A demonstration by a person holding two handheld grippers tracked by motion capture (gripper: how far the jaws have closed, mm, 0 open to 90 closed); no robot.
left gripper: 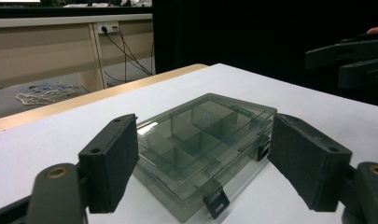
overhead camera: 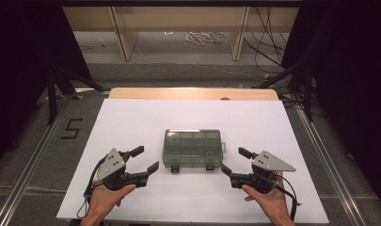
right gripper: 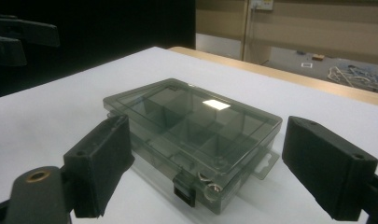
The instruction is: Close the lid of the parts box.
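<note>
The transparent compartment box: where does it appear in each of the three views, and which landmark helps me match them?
High view: the compartment box lies at the centre of the white table, between the two claws.
Left gripper view: it sits at centre, between the black jaws, latches towards the camera.
Right gripper view: centre, a latch at its near edge.
Shared landmark: the table's wooden far edge.

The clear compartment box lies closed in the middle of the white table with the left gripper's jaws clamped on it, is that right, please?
Not quite: the left gripper is open and apart from the compartment box, as the high view shows. The box does lie closed mid-table.
</note>
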